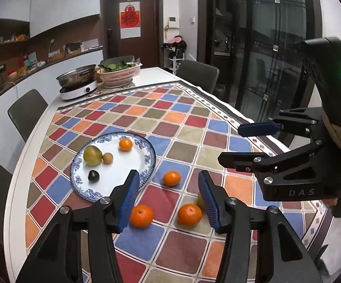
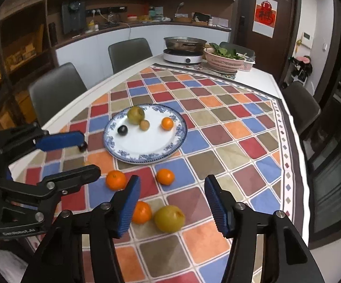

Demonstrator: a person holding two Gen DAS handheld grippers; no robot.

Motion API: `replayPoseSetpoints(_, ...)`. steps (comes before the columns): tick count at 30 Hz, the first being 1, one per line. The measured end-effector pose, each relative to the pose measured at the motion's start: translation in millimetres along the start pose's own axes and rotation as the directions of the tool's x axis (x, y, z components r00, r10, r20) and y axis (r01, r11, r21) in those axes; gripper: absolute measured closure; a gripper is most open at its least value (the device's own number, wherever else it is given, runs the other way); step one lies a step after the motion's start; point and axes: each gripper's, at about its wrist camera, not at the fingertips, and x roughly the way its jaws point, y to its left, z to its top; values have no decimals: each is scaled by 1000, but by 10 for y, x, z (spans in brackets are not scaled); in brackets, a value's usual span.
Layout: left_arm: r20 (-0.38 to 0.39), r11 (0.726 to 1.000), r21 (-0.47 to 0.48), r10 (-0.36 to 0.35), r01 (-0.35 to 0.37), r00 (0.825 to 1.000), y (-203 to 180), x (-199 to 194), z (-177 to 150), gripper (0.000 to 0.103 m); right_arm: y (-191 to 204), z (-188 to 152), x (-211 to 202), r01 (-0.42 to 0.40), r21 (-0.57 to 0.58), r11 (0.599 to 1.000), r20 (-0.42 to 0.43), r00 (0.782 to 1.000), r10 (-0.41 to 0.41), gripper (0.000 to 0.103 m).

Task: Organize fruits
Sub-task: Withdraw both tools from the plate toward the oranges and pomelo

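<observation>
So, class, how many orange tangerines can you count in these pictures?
4. One tangerine on the plate sits on the blue-rimmed plate; three lie on the tablecloth: left tangerine, middle tangerine, and near tangerine beside the green fruit. None appears hidden.

From the left wrist, a yellow-green fruit [image 1: 200,201] is mostly hidden behind the right-hand blue pad [image 1: 209,204], low in the frame. The right gripper [image 1: 231,145] is cut off at the right edge. Shelf clutter [image 1: 7,39] at upper left is too small to tell.
</observation>
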Motion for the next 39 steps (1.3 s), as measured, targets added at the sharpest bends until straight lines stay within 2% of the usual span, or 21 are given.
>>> replayPoseSetpoints(7, -66, 998, 64, -21, 25, 998, -140, 199, -198, 50, -30, -249, 99, -21, -12, 1000, -28, 999, 20, 46)
replayPoseSetpoints(14, -106, 994, 100, -36, 47, 994, -197, 367, -325, 50, -35, -424, 272, -25, -53, 998, -91, 996, 20, 46)
replayPoseSetpoints(19, -124, 988, 143, -43, 61, 991, -231, 491, -414, 50, -27, -525, 393, -57, -86, 995, -124, 991, 46, 46)
replayPoseSetpoints(22, -133, 982, 182, -35, 59, 990, -260, 574, -467, 50, -26, -580, 448, -81, -98, 992, -123, 990, 68, 46)
replayPoseSetpoints(25, -147, 976, 208, -34, 65, 988, -274, 661, -512, 50, -37, -630, 514, -67, -111, 992, -115, 992, 54, 46)
replayPoseSetpoints(30, -186, 969, 226, -59, 101, 981, -282, 802, -576, 50, -36, -693, 615, -73, -136, 988, -123, 991, 56, 46)
replayPoseSetpoints(34, -218, 964, 221, -99, 148, 971, -259, 908, -613, 50, -34, -719, 700, -107, -148, 983, -140, 986, 86, 46)
replayPoseSetpoints(39, -243, 954, 244, -113, 173, 963, -265, 1019, -631, 50, -33, -747, 813, -152, -152, 977, -163, 978, 127, 46)
